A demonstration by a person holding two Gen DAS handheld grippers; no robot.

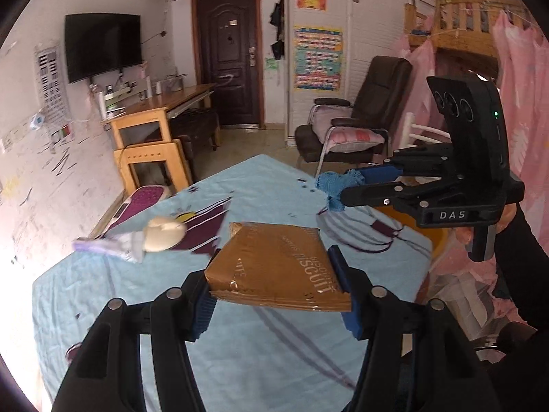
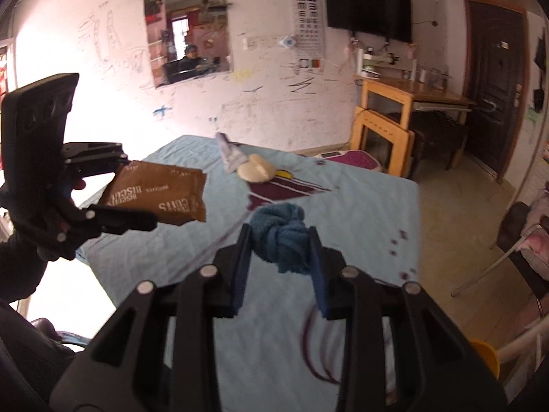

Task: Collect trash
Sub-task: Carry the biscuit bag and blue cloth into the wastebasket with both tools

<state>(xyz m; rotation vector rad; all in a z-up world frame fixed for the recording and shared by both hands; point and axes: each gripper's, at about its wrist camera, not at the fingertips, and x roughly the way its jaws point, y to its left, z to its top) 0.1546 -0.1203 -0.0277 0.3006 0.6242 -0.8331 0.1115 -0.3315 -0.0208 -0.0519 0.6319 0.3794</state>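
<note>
My left gripper (image 1: 274,274) is shut on a brown biscuit wrapper (image 1: 281,267) and holds it above the table; the wrapper also shows in the right wrist view (image 2: 161,192). My right gripper (image 2: 279,247) is shut on a crumpled blue cloth (image 2: 283,237), lifted over the table; the cloth also shows in the left wrist view (image 1: 334,185). A cream round object (image 1: 164,233) and a pale purple wrapper (image 1: 109,245) lie on the light blue tablecloth (image 1: 240,343) at the far left. They also show in the right wrist view: the cream object (image 2: 255,170) and the purple wrapper (image 2: 230,154).
A yellow bin rim (image 2: 485,357) shows at the table's right side. A wooden desk (image 1: 164,110) with stools stands by the wall under a TV (image 1: 103,46). A dark armchair (image 1: 360,116) and pink curtains (image 1: 521,103) stand beyond the table.
</note>
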